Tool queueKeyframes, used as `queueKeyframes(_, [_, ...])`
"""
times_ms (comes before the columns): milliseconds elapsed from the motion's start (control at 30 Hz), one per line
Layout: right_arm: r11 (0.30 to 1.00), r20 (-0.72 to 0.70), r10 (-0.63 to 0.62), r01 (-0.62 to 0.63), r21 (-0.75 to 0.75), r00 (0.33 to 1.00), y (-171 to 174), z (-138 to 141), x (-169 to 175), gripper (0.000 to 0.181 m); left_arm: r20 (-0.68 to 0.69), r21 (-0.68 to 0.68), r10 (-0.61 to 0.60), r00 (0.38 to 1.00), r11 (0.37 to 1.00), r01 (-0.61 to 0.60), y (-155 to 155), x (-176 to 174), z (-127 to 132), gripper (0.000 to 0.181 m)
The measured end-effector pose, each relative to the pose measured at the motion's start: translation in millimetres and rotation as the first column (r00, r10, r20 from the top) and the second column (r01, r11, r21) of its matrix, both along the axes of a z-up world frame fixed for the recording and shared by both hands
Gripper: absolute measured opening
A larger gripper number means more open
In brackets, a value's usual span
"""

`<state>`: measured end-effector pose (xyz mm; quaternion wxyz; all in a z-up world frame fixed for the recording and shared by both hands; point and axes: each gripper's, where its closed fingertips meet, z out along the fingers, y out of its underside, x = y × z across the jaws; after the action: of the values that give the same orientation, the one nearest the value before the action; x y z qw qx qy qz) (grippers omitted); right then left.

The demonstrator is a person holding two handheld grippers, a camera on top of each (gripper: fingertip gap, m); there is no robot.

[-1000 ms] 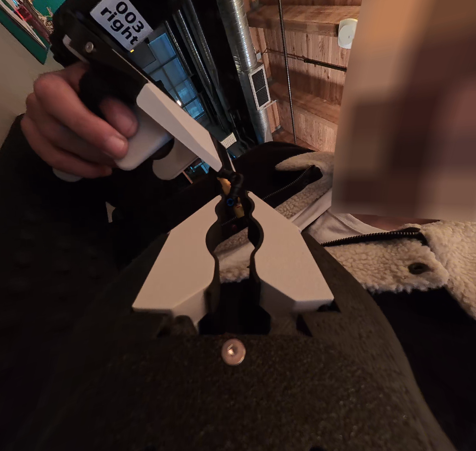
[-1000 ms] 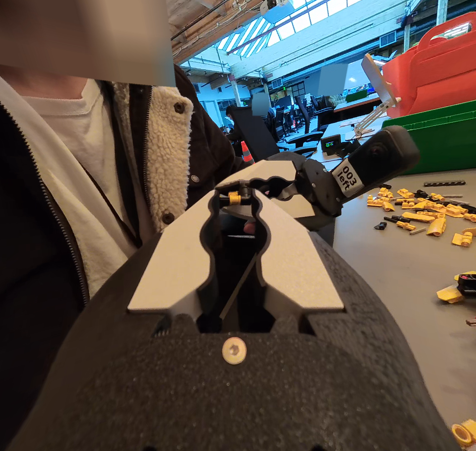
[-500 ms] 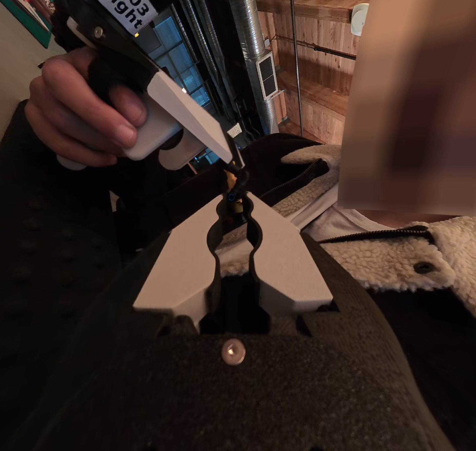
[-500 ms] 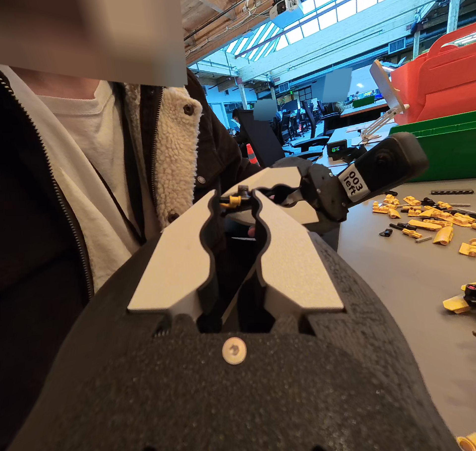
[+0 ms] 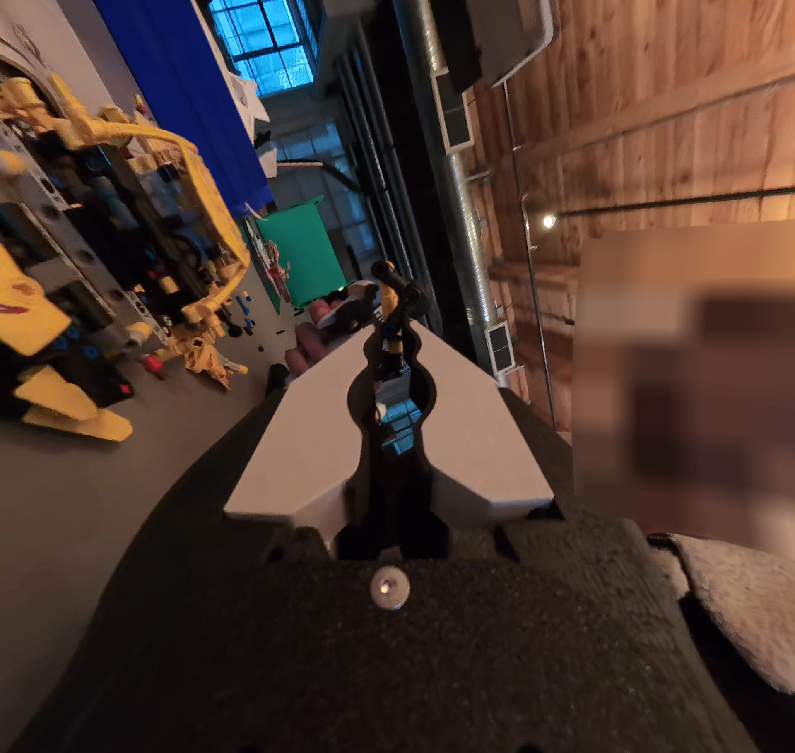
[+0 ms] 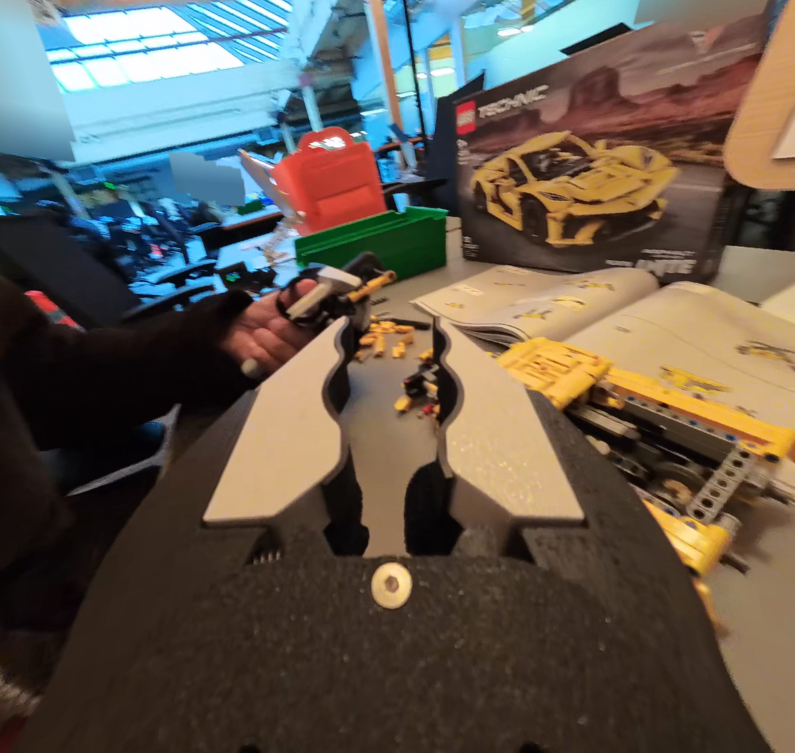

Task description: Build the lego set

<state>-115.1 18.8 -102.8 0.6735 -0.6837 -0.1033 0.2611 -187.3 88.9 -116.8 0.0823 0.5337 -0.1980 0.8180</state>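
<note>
Left tongs (image 5: 393, 336) closed on a small black-and-yellow sub-assembly (image 5: 393, 302), held in the air above the table (image 5: 77, 496). Right tongs (image 6: 391, 323) parted, nothing between them. Half-built car (image 6: 645, 414) lies on the table, right of the right tongs; manual (image 6: 645, 323) open just behind the car, box (image 6: 593, 164) standing beyond it, loose parts (image 6: 387, 341) left of the car.

Step, as judged: sub-assembly ready, to be fitted to the car. Next move needs it carried to the car, pins lined to holes, the right tongs steadying the chassis. Which socket cannot be told.
</note>
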Motion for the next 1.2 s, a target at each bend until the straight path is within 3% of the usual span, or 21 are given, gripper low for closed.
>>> queueKeyframes(200, [0.995,0.088,-0.07,0.076,-0.069,0.994,10,-19,9,0.033,-0.022,-0.009,-0.025,0.999,1.0,0.024,1,-5,-9,0.008])
queueKeyframes(367, [0.99,0.192,-0.09,0.109,-0.086,0.977,14,-29,7,0.033,0.005,0.129,-0.048,0.999,0.991,0.047,-10,-9,-7,0.008])
queueKeyframes(633, [0.977,0.31,-0.158,0.194,-0.088,0.937,19,-41,18,0.033,-0.018,0.123,-0.089,0.996,0.988,0.09,-9,-6,-15,0.009])
queueKeyframes(967, [0.975,0.214,-0.129,0.164,-0.152,0.968,21,-48,25,0.028,-0.039,0.127,-0.112,0.993,0.985,0.116,-9,-1,-22,0.008])
queueKeyframes(1200, [0.98,0.175,-0.14,0.162,-0.115,0.975,18,-38,28,0.026,-0.046,0.13,-0.108,0.993,0.985,0.113,-9,-1,-23,0.009])
